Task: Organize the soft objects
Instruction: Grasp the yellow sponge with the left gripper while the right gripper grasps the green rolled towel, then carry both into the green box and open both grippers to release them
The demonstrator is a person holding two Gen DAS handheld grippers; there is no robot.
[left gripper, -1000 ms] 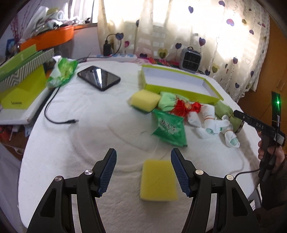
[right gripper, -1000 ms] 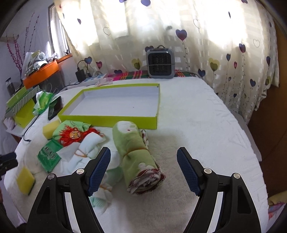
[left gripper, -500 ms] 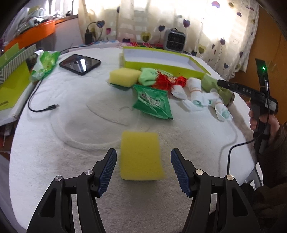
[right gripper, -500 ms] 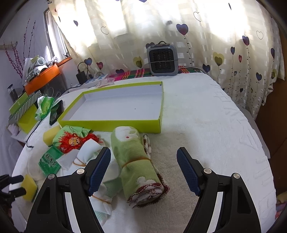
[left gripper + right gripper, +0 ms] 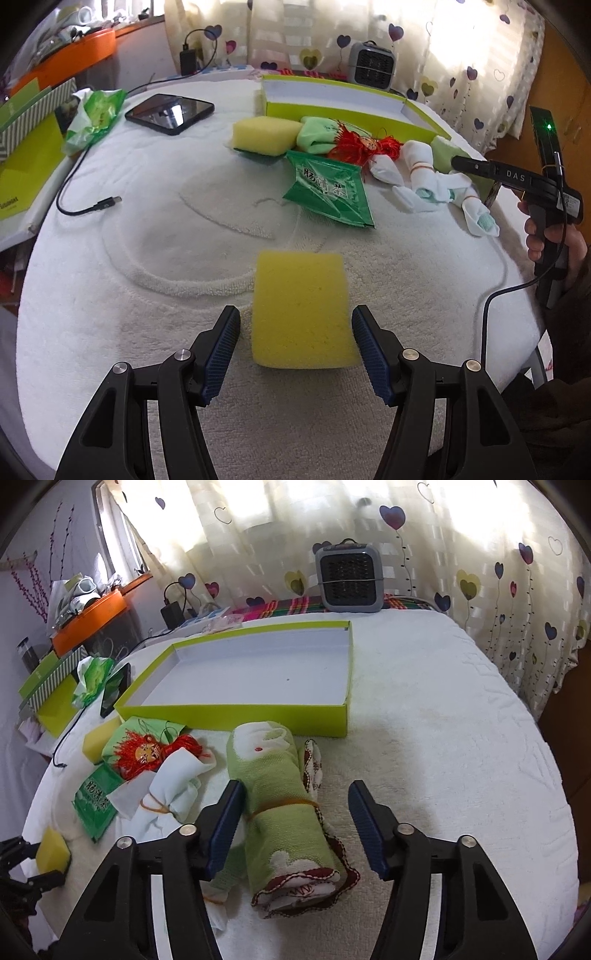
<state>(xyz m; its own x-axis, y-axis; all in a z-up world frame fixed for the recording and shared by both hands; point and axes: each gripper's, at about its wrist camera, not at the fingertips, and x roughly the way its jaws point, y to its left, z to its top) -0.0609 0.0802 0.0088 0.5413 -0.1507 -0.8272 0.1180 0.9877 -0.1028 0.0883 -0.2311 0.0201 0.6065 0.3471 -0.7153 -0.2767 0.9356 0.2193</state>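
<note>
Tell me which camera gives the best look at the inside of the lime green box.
The right wrist view: it looks down into the lime green box, showing its whole white floor with nothing in it. The left wrist view catches the box edge-on behind the soft items, so only its outer wall and a sliver of the inside show.

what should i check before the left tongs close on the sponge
1. Left tongs open: ok, pads apart.
2. Sponge between the pads: ok, near end sits in the gap, with space on both sides.
3. Sponge free of other items: ok, it lies alone on the white cover, apart from the green packet.
4. Box ready to receive: ok, nothing visible inside.
5. Right tongs out of the way: ok, open over the towel roll, far from the sponge.
6. Pad height against the sponge: cannot tell.
</note>
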